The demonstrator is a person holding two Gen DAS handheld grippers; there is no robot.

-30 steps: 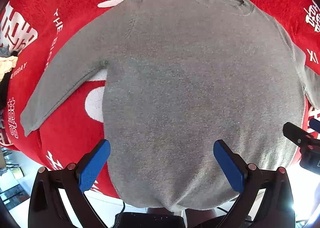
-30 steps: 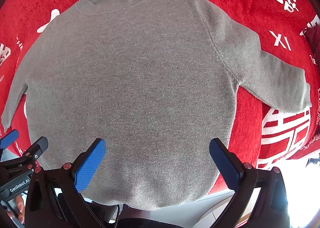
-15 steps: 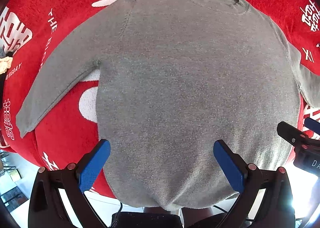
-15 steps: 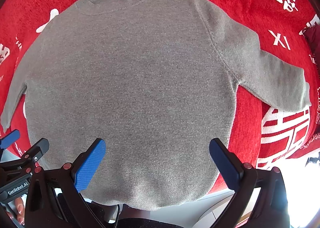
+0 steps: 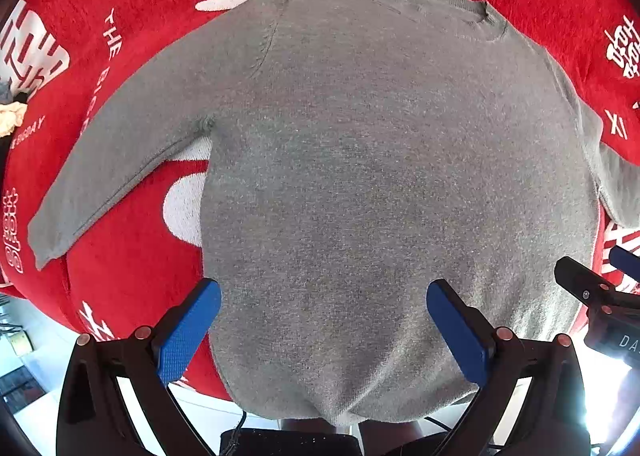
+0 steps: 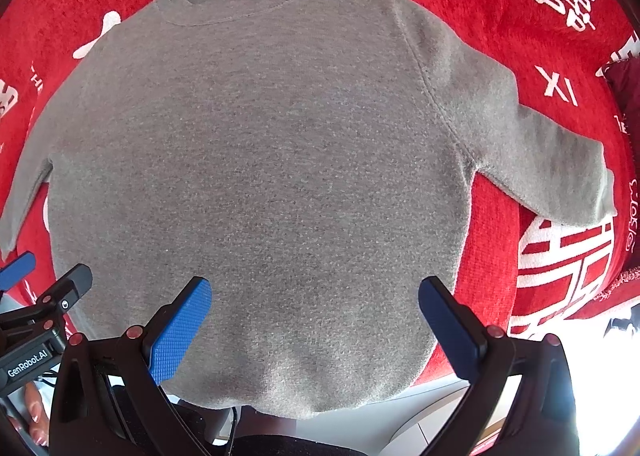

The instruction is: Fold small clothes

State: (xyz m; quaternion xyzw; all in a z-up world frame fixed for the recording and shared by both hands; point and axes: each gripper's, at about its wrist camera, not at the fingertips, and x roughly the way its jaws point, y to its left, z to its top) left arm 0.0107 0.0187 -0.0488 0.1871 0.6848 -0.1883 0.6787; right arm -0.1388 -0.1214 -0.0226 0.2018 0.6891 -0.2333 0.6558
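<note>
A small grey knitted sweater (image 5: 380, 175) lies flat and face up on a red blanket (image 5: 120, 276), collar far from me, both sleeves spread outwards; it also shows in the right wrist view (image 6: 260, 175). Its hem hangs over the near edge. My left gripper (image 5: 324, 328) is open and empty above the hem's left part. My right gripper (image 6: 316, 324) is open and empty above the hem's right part. The left sleeve (image 5: 120, 159) and right sleeve (image 6: 540, 159) lie flat.
The red blanket (image 6: 560, 276) carries white lettering and patterns and drops off at the near edge to a pale floor (image 5: 32, 368). A dark red cushion (image 6: 628, 95) lies at the far right. A cream cloth (image 5: 10, 117) lies at the far left.
Both grippers stay open. The left view has drifted slightly, the sweater shifting a little in frame; the right view is almost unchanged.
</note>
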